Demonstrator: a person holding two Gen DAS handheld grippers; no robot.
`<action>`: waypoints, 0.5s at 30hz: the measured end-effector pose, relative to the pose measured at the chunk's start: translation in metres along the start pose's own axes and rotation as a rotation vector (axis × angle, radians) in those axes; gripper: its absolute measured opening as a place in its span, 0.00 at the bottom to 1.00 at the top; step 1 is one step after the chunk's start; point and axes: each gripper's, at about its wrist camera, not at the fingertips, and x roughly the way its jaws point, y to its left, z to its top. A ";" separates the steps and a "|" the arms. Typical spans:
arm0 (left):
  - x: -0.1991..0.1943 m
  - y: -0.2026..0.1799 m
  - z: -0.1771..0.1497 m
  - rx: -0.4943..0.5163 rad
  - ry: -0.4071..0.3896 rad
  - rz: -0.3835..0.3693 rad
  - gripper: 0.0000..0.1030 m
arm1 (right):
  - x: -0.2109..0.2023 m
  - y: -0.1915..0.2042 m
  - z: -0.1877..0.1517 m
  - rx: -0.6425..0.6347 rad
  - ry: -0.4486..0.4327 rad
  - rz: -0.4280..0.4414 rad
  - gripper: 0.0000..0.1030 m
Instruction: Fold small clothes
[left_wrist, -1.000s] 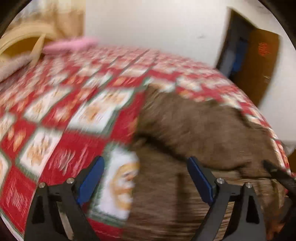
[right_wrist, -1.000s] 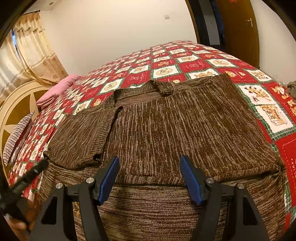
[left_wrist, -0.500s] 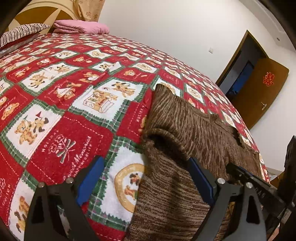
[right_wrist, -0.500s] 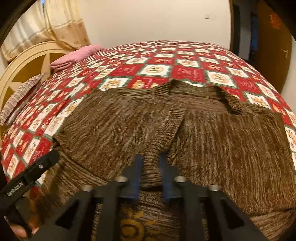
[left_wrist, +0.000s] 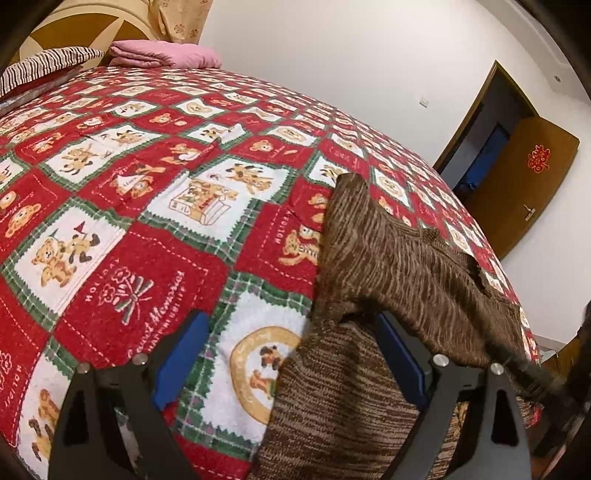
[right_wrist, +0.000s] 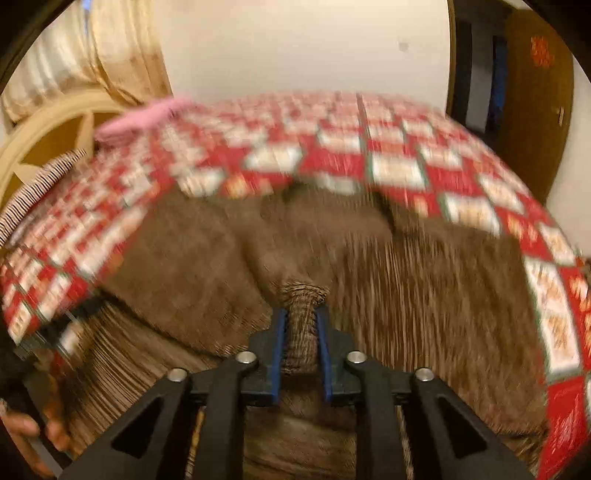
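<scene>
- The right gripper (right_wrist: 300, 325), black-armed with blue pads, is clenched on a bunched fold of the brown knitted sweater (right_wrist: 424, 295); its jaws have just eased apart a little, yet the knit is pinched between both pads.
- The left gripper (left_wrist: 291, 354), of the same make, stands with its jaws wide apart and nothing pressed between them; its right pad sits at the sweater's folded edge, its left pad over bare quilt.
- The one sweater (left_wrist: 388, 266) lies flat on the bed near the front edge, with a sleeve or side folded over the body.
- It rests on a red, white and green patchwork quilt (left_wrist: 155, 229) printed with teddy bears, which covers the whole bed.
- Quilt squares carry stitched-look writing: "HOLIDAY" is legible, and script that seems to read "Sweet Memories".
- At the head of the bed are one folded pink blanket (left_wrist: 162, 55), one striped pillow (left_wrist: 44, 66) and a cream and tan rounded headboard (right_wrist: 48, 133).
- A pale gold patterned curtain (right_wrist: 103, 48) hangs behind the headboard against a white wall.
- One brown wooden door (left_wrist: 524, 177) stands open, bearing a red paper ornament whose character I cannot make out.
- A hand (right_wrist: 26, 432) shows at the lower left of the right-wrist view, which is blurred.
</scene>
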 end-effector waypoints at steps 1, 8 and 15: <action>0.000 0.000 0.000 0.000 0.000 0.000 0.91 | 0.004 -0.002 -0.004 0.004 0.017 -0.009 0.37; -0.002 0.002 0.000 -0.004 -0.008 -0.020 0.91 | -0.033 -0.042 -0.001 0.189 -0.124 0.090 0.61; -0.001 -0.002 -0.001 0.012 -0.002 -0.021 0.95 | 0.009 -0.051 0.046 0.252 -0.082 0.132 0.55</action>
